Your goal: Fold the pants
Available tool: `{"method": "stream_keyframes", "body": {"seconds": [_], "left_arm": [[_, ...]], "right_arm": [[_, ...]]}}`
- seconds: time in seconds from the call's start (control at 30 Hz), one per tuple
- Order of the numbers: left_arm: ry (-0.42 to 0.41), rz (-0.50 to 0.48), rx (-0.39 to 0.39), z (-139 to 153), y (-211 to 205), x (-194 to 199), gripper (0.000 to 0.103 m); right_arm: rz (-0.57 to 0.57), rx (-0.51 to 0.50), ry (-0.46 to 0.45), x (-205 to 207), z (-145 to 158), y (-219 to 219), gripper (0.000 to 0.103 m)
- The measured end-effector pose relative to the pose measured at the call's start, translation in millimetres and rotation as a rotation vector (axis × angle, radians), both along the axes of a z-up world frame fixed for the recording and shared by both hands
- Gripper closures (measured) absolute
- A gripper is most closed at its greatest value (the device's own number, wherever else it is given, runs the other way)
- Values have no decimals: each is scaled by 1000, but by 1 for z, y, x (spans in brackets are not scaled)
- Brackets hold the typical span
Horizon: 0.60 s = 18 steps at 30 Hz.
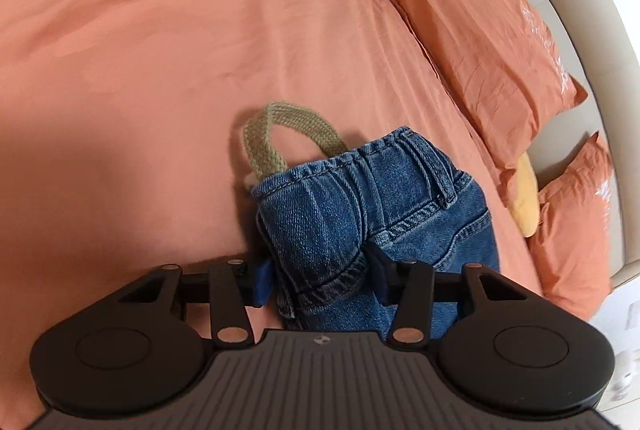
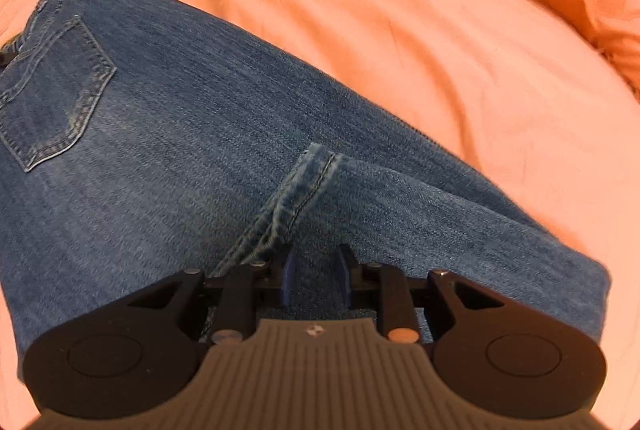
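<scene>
Left wrist: left gripper (image 1: pixel 322 280) jaws clamped on bunched denim pants (image 1: pixel 372 214); right gripper (image 2: pixel 316 280) jaws seemingly pinching blurred hem.

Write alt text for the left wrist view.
The left hand-held gripper is shut on the waistband end of blue jeans, above an orange bedsheet. A khaki woven strap loops out; orange pillows lie right.

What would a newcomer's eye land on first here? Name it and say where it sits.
The blue jeans against the salmon-orange bedspread: in the right wrist view they spread across the bed, back pocket at far left. In the left wrist view the left gripper pinches the bunched waistband, an olive woven strap looping out behind it. Matching pillows line the right edge.
</scene>
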<state>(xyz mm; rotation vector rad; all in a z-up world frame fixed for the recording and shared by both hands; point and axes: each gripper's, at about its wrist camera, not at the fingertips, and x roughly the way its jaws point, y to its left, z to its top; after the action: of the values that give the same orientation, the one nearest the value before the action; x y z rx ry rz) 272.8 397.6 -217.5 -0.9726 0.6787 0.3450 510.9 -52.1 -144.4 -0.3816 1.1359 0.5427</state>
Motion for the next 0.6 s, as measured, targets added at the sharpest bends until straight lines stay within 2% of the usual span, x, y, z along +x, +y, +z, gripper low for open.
{"method": "stream_keyframes", "body": {"seconds": [0.17, 0.2, 0.23, 0.33, 0.53, 0.6], "left_arm": [[55, 3, 135, 9, -17, 11, 49], [71, 9, 156, 12, -21, 12, 56], [86, 10, 177, 16, -25, 14, 56], [123, 13, 244, 34, -35, 17, 68], [90, -29, 375, 81, -54, 8, 83], [74, -52, 430, 100, -66, 7, 84]], "right_arm": [[-50, 30, 40, 10, -5, -3, 82], [-52, 30, 36, 10, -5, -3, 82], [-54, 28, 32, 10, -5, -3, 82], [-65, 27, 20, 7, -1, -7, 83], [-124, 92, -20, -9, 19, -29, 83], [-138, 115, -25, -17, 27, -41, 83]]}}
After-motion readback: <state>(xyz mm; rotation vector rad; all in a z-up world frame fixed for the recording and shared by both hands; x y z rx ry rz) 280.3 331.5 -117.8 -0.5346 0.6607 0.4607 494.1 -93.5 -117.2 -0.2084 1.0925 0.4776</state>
